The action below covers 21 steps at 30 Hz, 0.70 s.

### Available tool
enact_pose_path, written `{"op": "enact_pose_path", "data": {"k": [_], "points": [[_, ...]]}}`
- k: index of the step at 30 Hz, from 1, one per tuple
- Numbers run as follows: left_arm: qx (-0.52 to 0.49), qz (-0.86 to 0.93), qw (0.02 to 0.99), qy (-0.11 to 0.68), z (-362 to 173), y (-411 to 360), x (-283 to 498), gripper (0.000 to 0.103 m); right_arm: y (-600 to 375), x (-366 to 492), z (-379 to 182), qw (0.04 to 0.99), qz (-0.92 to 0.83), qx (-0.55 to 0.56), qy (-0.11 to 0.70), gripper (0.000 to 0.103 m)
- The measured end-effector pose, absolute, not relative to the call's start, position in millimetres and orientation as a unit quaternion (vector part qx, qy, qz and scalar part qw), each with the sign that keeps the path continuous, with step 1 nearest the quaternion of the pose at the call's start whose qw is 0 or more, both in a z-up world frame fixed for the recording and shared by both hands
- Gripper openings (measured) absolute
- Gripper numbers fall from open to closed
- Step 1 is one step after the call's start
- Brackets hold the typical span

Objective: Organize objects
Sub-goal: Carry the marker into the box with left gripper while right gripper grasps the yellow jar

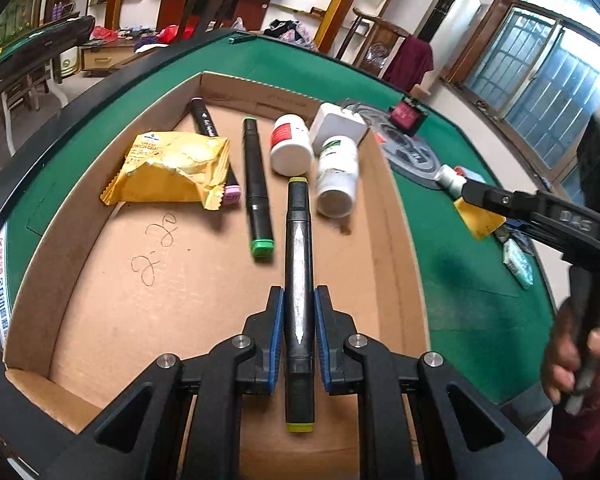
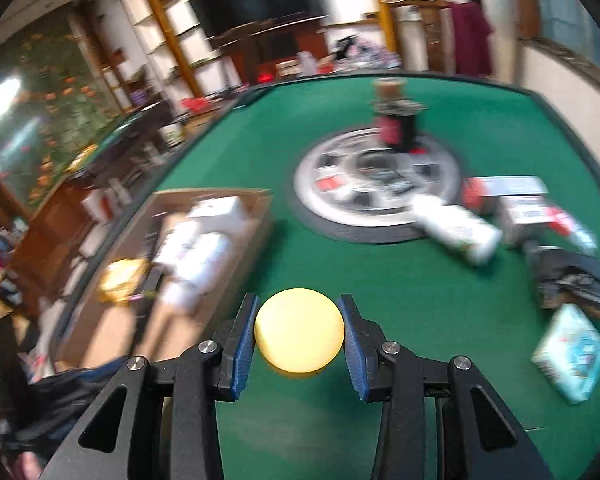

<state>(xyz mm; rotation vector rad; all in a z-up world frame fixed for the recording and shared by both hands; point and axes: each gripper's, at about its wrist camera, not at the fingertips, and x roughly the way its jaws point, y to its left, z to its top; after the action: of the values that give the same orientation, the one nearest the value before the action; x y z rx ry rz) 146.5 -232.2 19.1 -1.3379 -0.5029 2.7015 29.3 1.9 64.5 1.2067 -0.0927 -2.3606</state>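
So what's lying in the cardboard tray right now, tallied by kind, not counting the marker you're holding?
Lying in the cardboard tray:
Markers: 2, pink-capped and green-capped
White bottles: 2
Yellow snack packet: 1
White box: 1
Total: 6

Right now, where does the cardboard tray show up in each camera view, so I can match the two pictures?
Left wrist view: the cardboard tray fills the centre and left, directly under the left tongs, which grip a black marker.
Right wrist view: the tray sits blurred at left-centre, beyond the right tongs holding a yellow ball.
Shared landmark: the grey round disc on the green table.
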Motion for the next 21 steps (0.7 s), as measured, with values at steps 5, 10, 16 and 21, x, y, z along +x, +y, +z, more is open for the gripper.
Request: {"op": "enact_pose_path", "data": {"k": [5,10,16,21], "points": [[-0.444,0.882,0.035,-0.156,18,-234,137,0.015,-56,42,61,0.309,-0.831,0.462,-0.023,0.044],[-0.44,0.884,0.035,-0.153,18,-236,133,0.015,-100,48,54,0.333,-0.815,0.475,0.003,0.044],[-0.419,0.892,0.009,-0.171,25,-252,151,0.015,-127,43,36,0.326,-0.797,0.507,0.045,0.044],[-0.377,0.911,-0.013,-0.168,52,-272,184,0.024,-138,36,24,0.321,-0.786,0.522,0.077,0.044]]}}
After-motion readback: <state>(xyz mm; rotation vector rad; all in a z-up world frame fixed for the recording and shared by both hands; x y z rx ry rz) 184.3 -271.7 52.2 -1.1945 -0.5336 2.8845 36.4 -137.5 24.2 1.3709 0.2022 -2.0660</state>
